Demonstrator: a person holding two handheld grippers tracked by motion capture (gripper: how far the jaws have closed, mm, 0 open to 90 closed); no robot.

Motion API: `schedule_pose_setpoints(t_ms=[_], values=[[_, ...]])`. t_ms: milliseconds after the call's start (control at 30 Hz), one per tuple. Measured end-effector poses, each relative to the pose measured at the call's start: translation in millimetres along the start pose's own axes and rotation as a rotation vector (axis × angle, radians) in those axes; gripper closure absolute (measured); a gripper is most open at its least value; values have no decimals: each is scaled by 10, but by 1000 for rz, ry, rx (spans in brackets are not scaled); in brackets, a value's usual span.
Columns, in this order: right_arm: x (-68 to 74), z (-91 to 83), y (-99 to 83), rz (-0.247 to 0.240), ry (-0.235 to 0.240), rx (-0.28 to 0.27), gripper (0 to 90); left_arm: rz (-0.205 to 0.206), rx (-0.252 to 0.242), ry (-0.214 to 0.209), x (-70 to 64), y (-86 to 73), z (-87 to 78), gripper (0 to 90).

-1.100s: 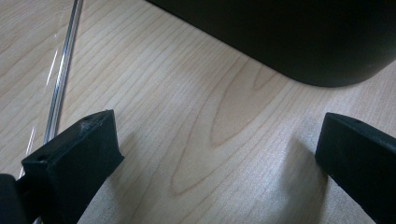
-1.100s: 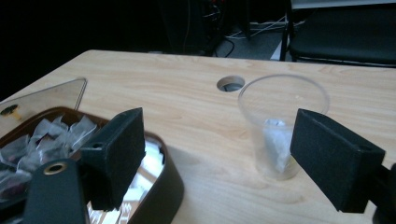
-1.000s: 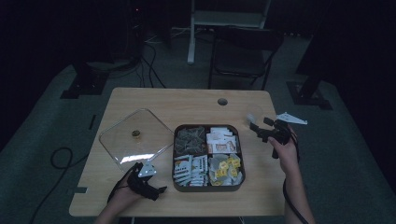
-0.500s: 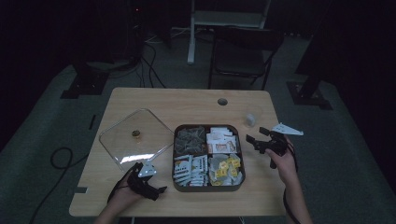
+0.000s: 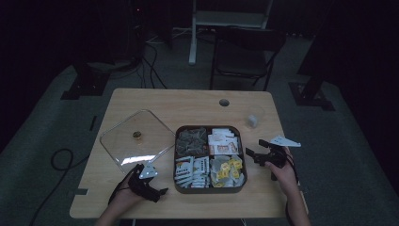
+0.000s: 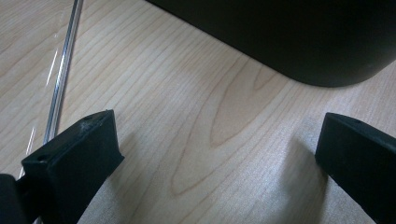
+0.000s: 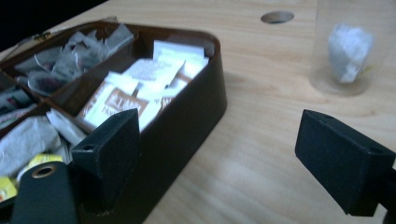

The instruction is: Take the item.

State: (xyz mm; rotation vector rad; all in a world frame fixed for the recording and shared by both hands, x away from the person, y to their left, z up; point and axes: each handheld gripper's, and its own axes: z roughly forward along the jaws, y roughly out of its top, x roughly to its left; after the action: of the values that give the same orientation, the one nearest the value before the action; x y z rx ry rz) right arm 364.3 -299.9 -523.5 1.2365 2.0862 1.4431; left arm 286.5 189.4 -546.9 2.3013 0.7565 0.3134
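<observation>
Two grippers are at work, one in each hand. The right gripper hovers just beside the right wall of the dark four-compartment tea box, its two black jaws spread wide with nothing between them; in the right gripper view only bare wood lies in the gap, and the left jaw stands in front of the box's rounded corner. The left gripper rests low on the table just left of the box's near left corner, jaws likewise released and empty; the left gripper view shows pale wood grain between its square matte pads.

The box has a glossy brown wall and four compartments: one of grey mesh tea bags, one of white paper sachets, one of printed sachets, one of bags with yellow tags. Beyond the box's far right corner stands one clear plastic cup with a single crumpled white tea bag inside. Left of the box lies one square transparent lid with a small knob, flat on the wood; its thin edge runs past the left gripper.
</observation>
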Motion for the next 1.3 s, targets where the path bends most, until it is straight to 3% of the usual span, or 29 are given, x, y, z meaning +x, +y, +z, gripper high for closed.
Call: schedule_pose_setpoints(t_ms=[233, 567, 967, 1067, 1200, 1300], values=[[33, -40, -141, -11, -4, 23, 143, 1, 0, 0, 0, -1, 0, 3], [129, -73, -319, -78, -25, 103, 143, 0, -1, 2, -1, -2, 0, 3], [274, -60, -369, -186, -54, 215, 147, -1, -2, 2, -2, -2, 0, 3], [277, -54, -372, -194, -52, 226, 151, -1, -1, 2, -2, -2, 0, 2], [293, -27, -384, -221, -66, 288, 145, -1, -2, 2, -2, -3, 1, 3], [285, -22, -383, -200, -66, 295, 136, -1, -2, 2, -2, -3, 0, 2]])
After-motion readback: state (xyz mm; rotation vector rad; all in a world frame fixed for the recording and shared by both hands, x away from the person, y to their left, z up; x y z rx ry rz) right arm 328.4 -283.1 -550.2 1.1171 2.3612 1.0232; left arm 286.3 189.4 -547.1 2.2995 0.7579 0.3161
